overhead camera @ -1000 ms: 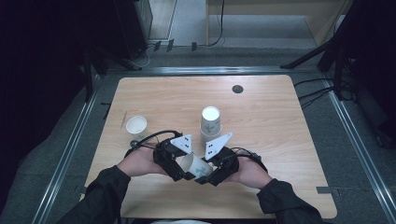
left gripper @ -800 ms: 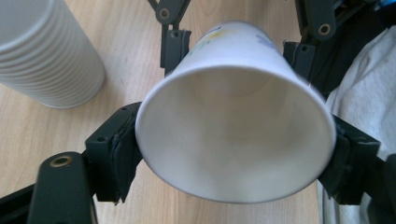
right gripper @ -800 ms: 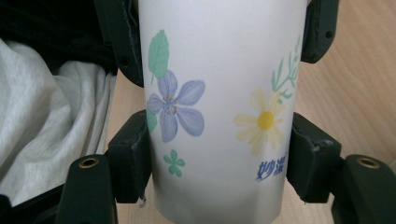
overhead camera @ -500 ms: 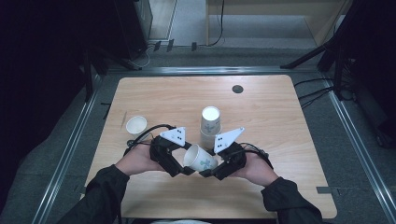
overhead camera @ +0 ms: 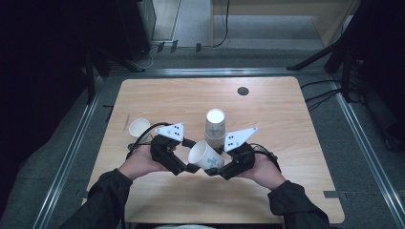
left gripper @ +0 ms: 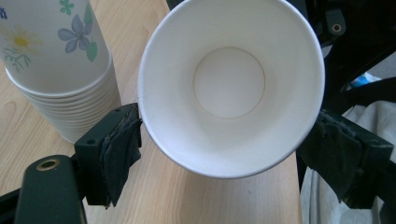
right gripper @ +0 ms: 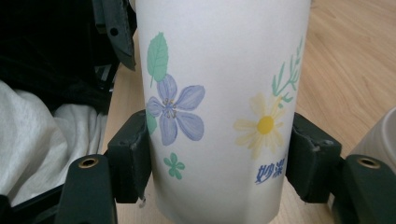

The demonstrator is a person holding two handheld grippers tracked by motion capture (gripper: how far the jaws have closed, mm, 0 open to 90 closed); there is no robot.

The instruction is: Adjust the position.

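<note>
**Holding one paper cup between two grippers over the table**

Spreading across the high view, the wooden table (overhead camera: 157,98) carries everything else, with a small dark round mark (overhead camera: 243,90) near its far edge. At the near edge a person's two forearms come in, each hand around a black gripper. Between the hands and the table's middle stands the stack of paper cups (overhead camera: 215,123), upright, flower-printed, mouth up. Just in front of it, lifted off the wood and tipped on its side, is the single paper cup (overhead camera: 205,156), its open mouth turned toward the person's left.

The right gripper (right gripper: 219,163) clamps this cup: both pads press against its printed wall, near the bottom end. The left gripper (left gripper: 229,149) has just been opening; its jaws now stand wide on either side of the cup's rim, the left pad (left gripper: 122,140) about at the rim, the other clear of it, so it has no hold.

Off to the left, well apart, sits another small cup (overhead camera: 139,128), mouth up.
</note>
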